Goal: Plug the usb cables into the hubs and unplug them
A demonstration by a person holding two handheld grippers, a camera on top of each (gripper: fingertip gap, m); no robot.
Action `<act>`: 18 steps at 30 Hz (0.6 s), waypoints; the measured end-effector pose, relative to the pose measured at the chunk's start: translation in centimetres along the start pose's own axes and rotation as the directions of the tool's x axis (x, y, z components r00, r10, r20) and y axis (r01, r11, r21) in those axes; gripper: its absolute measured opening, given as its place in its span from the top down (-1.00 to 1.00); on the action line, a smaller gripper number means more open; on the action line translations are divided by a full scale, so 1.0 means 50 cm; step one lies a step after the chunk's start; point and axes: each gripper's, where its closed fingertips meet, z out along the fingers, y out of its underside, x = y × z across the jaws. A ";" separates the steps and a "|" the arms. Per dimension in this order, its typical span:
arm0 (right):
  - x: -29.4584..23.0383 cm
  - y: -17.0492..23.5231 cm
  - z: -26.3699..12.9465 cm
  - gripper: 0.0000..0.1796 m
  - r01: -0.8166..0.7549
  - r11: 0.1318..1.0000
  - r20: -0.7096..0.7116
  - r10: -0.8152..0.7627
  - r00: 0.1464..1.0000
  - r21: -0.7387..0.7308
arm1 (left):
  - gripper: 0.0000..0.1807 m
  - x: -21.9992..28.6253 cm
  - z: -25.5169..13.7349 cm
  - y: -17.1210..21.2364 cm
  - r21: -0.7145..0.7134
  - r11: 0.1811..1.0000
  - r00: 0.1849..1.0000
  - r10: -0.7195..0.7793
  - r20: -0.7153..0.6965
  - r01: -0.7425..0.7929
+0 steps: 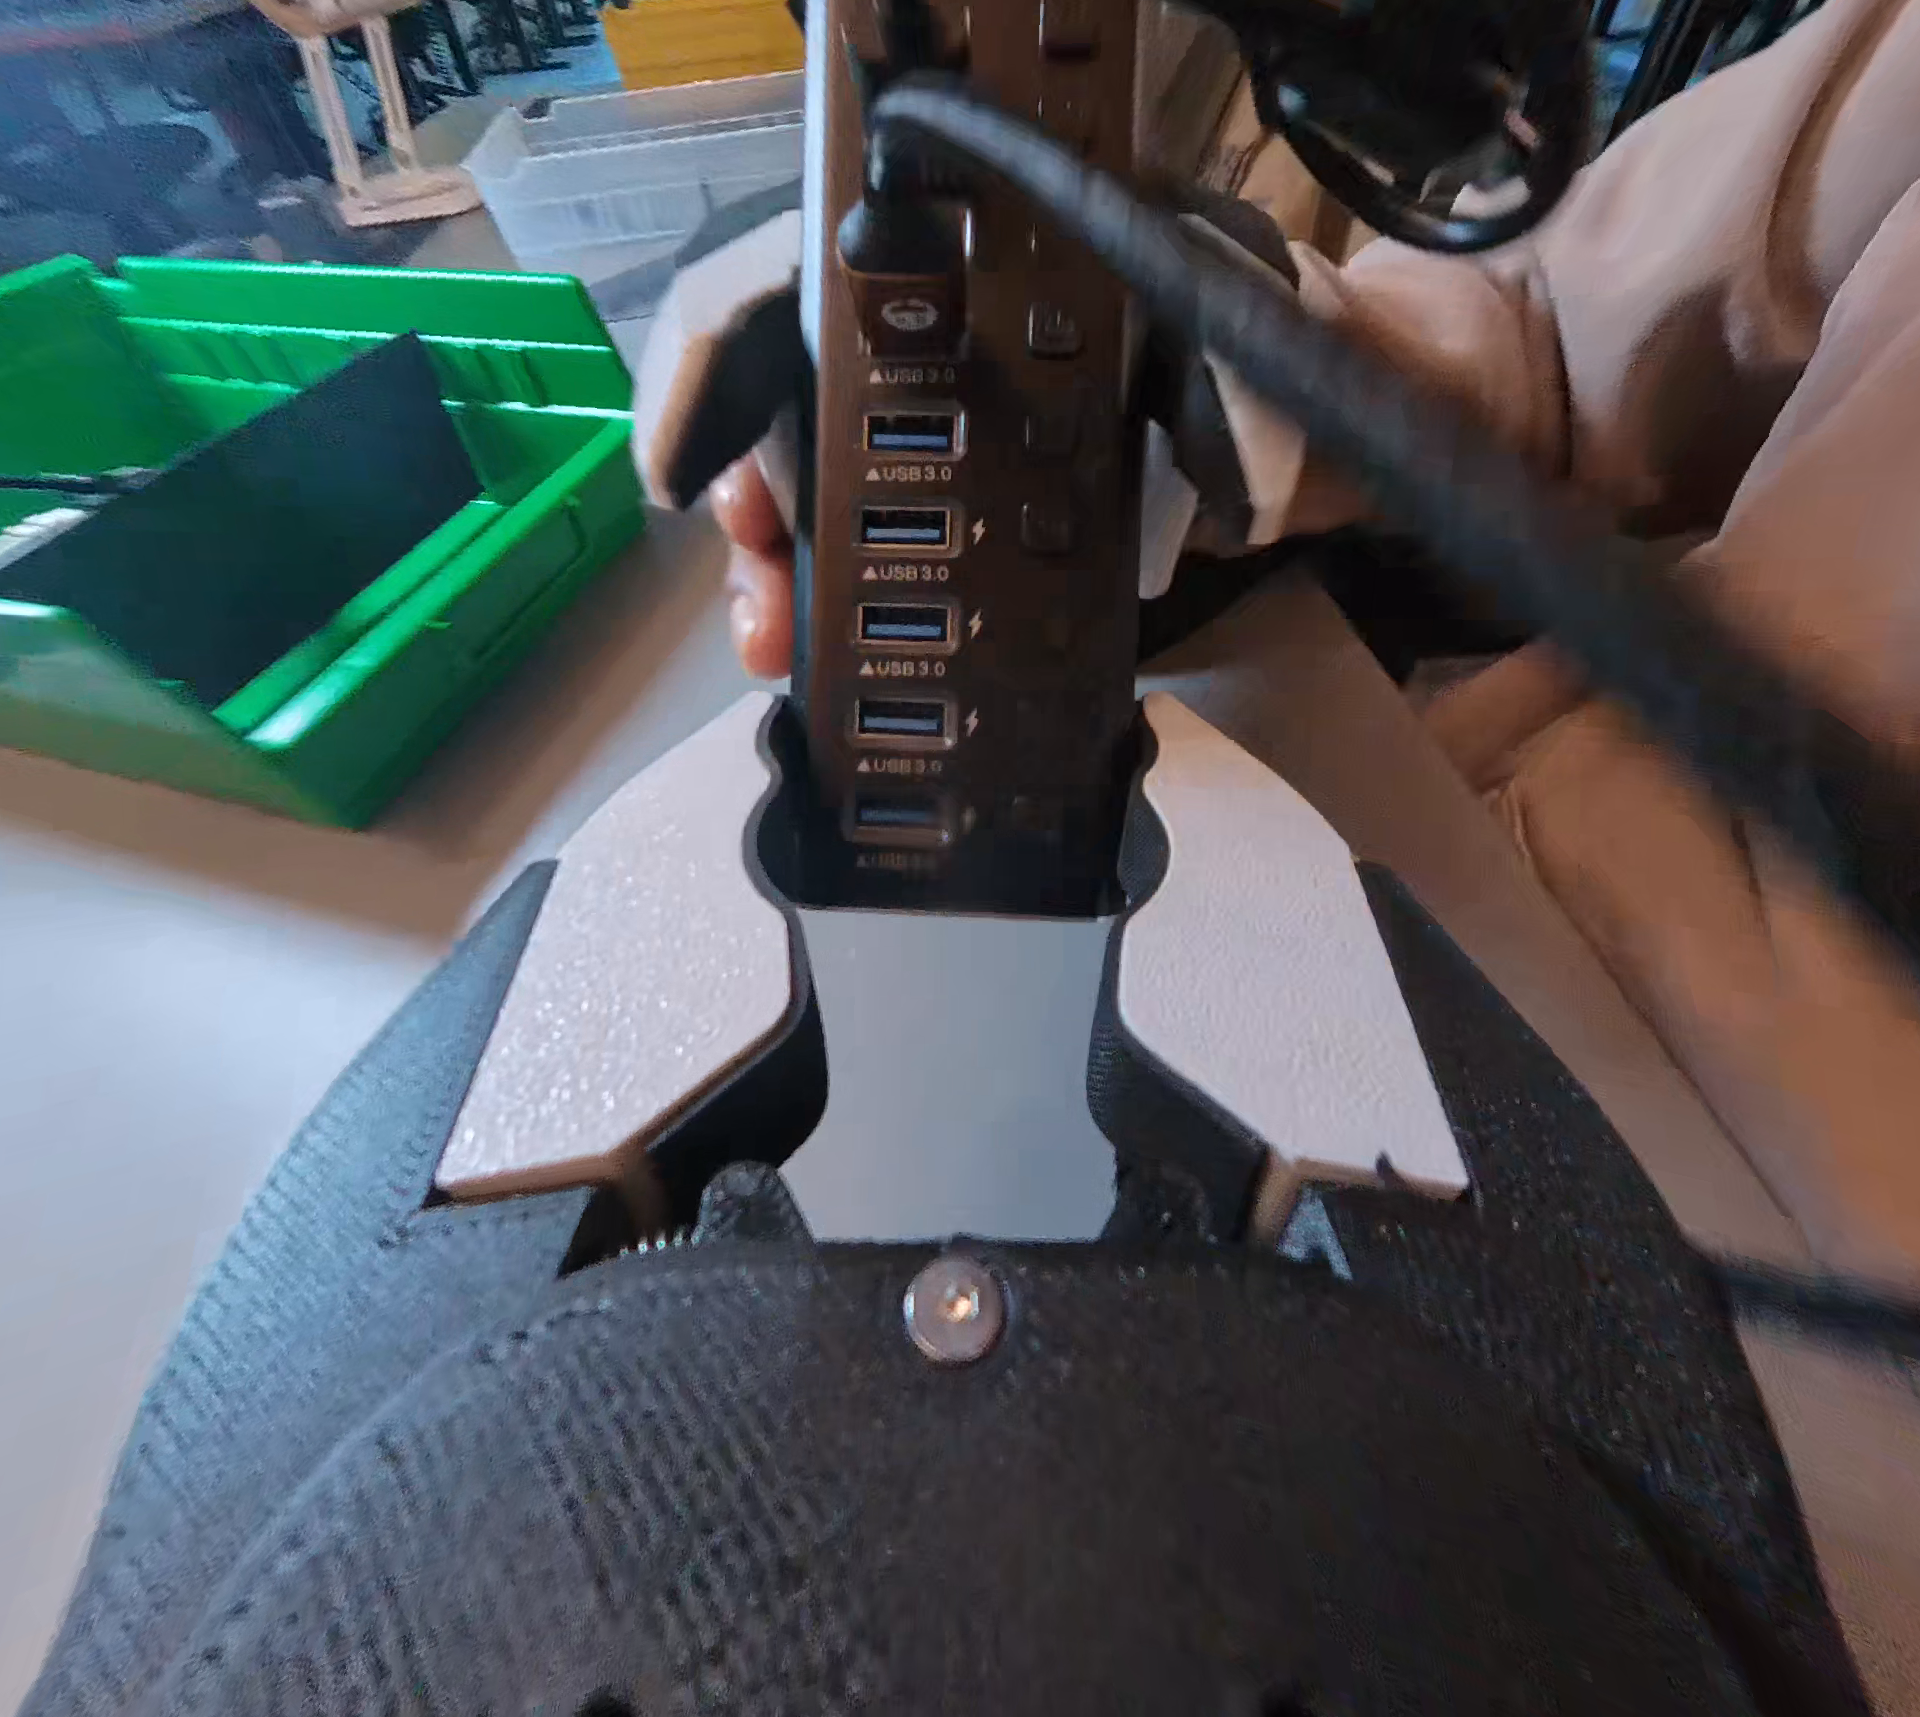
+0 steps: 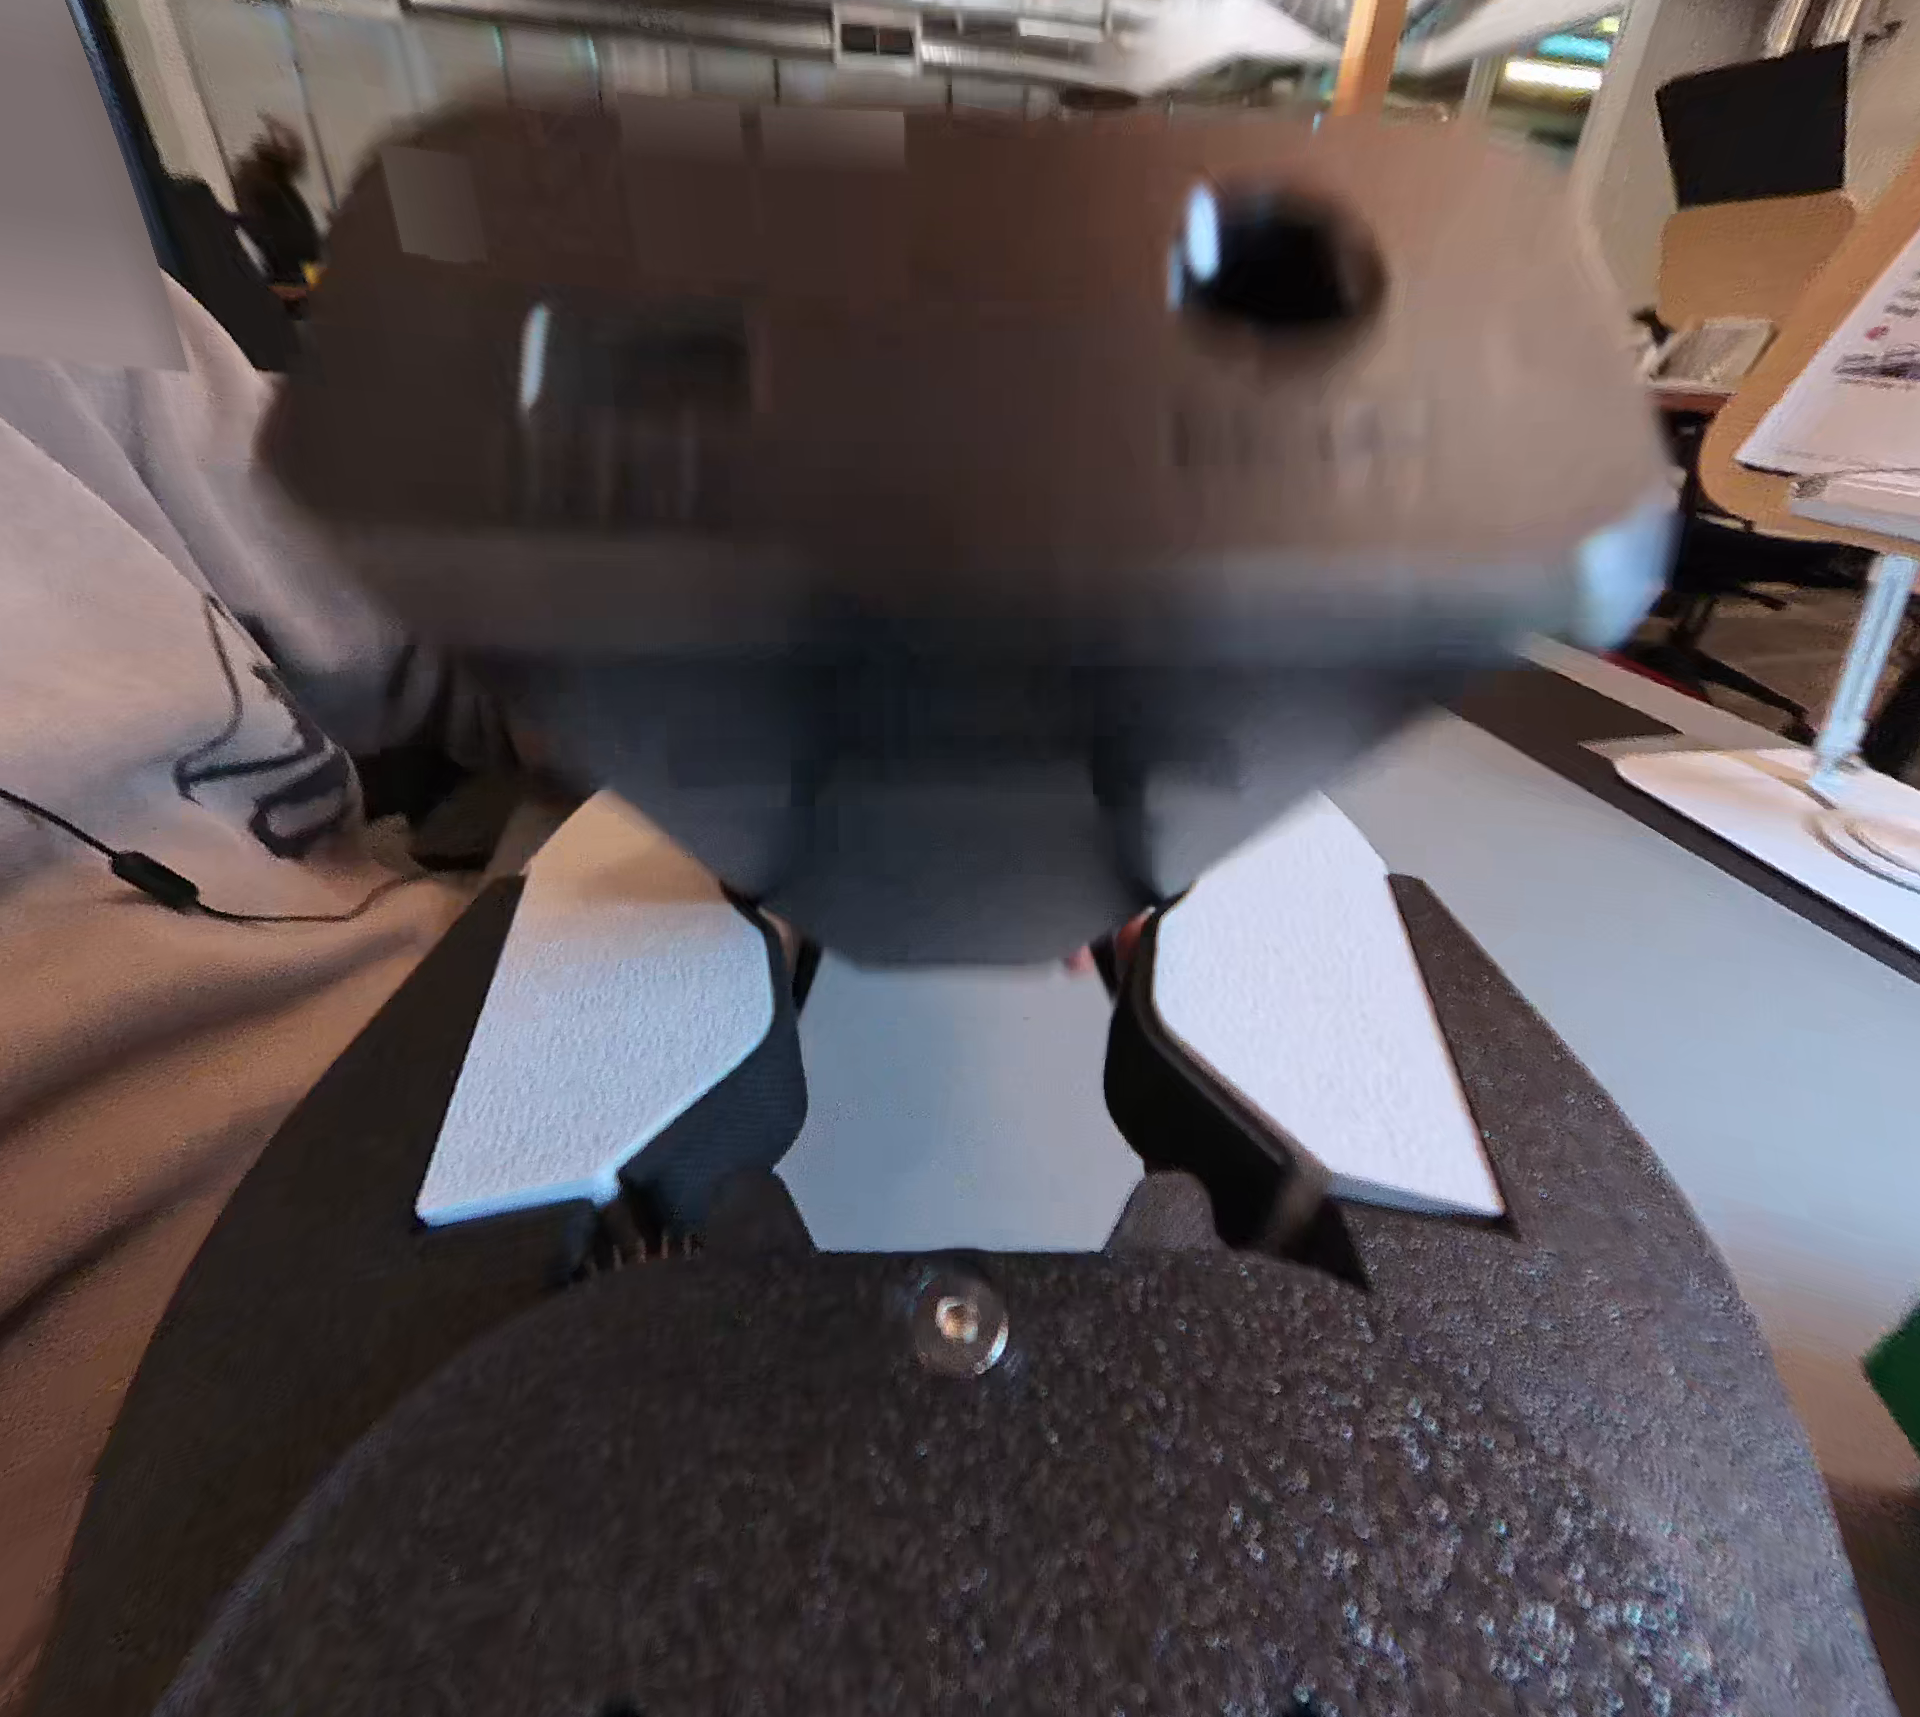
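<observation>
Left wrist view: the left gripper (image 1: 951,794) clamps the lower end of the upright hub (image 1: 961,472) at frame centre; one plug (image 1: 902,265) sits in an upper port, five ports below it are empty, so most of the plugging and all the unplugging appear to remain. Right wrist view: the right gripper (image 2: 951,940) points at a blurred dark mass at centre, its grasp undeterminable; only the left view shows the ports, the cable (image 1: 1299,379) and the green bin (image 1: 312,504) at left.

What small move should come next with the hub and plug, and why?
Probably pull the plug straight out of the hub: the left gripper clamps the hub's near end, the plug sits in a port, and the right gripper flanks the hub there.
</observation>
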 end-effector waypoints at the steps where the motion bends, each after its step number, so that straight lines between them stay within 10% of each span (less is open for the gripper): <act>1: 0.004 0.008 -0.002 0.21 0.009 0.999 -0.008 -0.009 1.000 -0.031 | 0.33 -0.007 -0.024 -0.002 -0.011 1.000 0.999 0.029 0.022 -0.029; 9: 0.051 0.034 -0.019 0.26 -0.057 0.993 -0.088 0.048 0.995 -0.103 | 0.33 -0.074 -0.143 0.047 -0.263 0.936 0.926 0.296 0.234 -0.233; 18: 0.094 0.051 -0.038 0.62 -0.426 0.901 -0.110 0.417 0.902 -0.085 | 0.33 -0.121 -0.170 0.030 -0.560 0.661 0.589 0.733 0.341 -0.498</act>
